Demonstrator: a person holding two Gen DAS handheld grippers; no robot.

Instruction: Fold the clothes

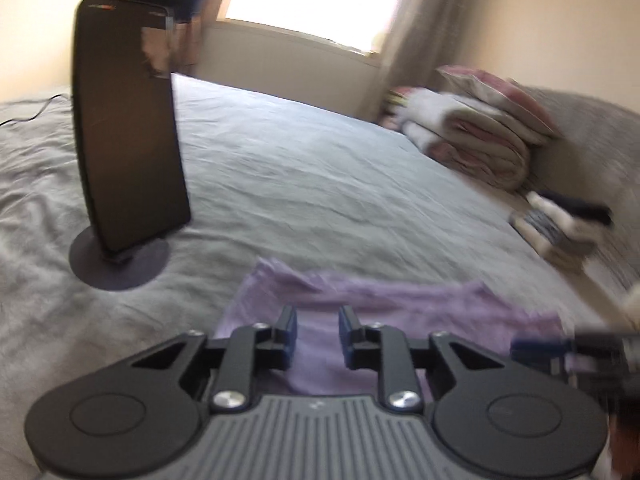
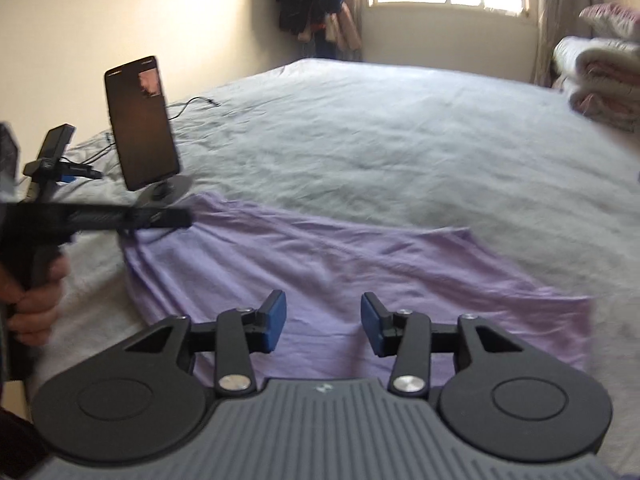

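Lying under both tools (image 1: pixel 317 334) (image 2: pixel 323 322): lilac garment (image 2: pixel 320 264)

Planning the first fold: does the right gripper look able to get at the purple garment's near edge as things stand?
Probably yes. The right gripper hangs with jaws open just over the flat purple garment on the grey bedsheet, with nothing between them.
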